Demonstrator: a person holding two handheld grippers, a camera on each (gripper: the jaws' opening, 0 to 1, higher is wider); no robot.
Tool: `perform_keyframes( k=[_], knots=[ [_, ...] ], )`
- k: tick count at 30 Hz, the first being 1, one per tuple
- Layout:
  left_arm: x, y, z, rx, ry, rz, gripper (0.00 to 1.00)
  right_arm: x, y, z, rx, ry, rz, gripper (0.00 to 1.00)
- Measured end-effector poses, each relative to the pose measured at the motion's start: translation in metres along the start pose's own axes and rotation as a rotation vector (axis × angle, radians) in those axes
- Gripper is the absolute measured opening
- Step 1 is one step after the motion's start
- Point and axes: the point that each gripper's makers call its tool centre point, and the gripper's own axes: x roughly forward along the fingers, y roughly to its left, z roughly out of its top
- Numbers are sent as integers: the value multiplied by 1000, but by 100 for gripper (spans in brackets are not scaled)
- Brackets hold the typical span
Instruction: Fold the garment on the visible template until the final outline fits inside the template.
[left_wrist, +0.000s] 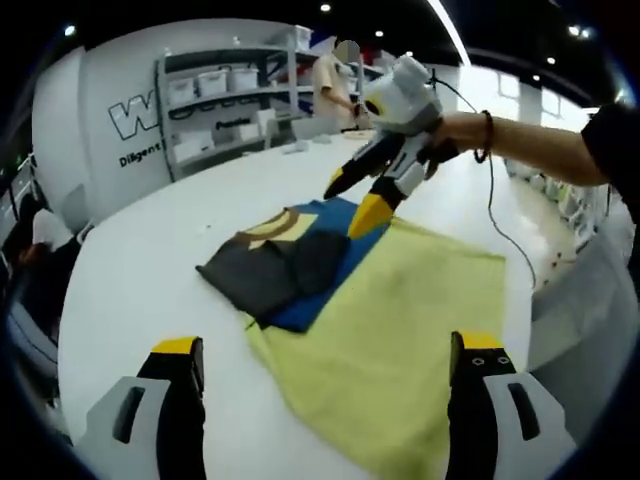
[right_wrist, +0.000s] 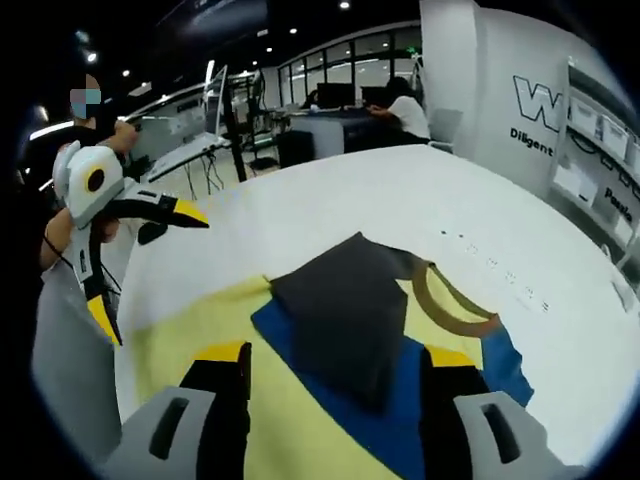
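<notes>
The dark grey garment (right_wrist: 350, 310), folded into a compact bundle with a tan collar band showing, lies on the blue template (right_wrist: 400, 410), which rests on a yellow cloth (left_wrist: 400, 340) spread over the white counter (left_wrist: 180, 230). The right hand-held gripper (left_wrist: 362, 197) hovers released just above the bundle's far edge, nearer than the left hand-held gripper (left_wrist: 325, 400), whose jaws stand apart, empty, at the cloth's near edge.

folded dark garment (right_wrist: 345, 310), yellow template (right_wrist: 300, 420)
</notes>
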Motion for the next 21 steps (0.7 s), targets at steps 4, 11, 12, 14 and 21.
perform_keyframes(
  k=[4,11,12,14,21],
  knots=[
    [-4,-2,-2,-4,-1,0,99,16,-8,-1,-10,23,12,61],
    [-12,6,-6,-2,-5,28,97,40,-16,2,13,27,47,57],
    [-12,8,-7,-1,0,34,97,44,-15,1,7,35,56,56],
    [-14,9,-8,-1,4,39,97,49,-16,0,5,47,65,55],
    [-18,11,-12,-10,6,49,97,57,-16,-12,29,106,115,34]
  ],
)
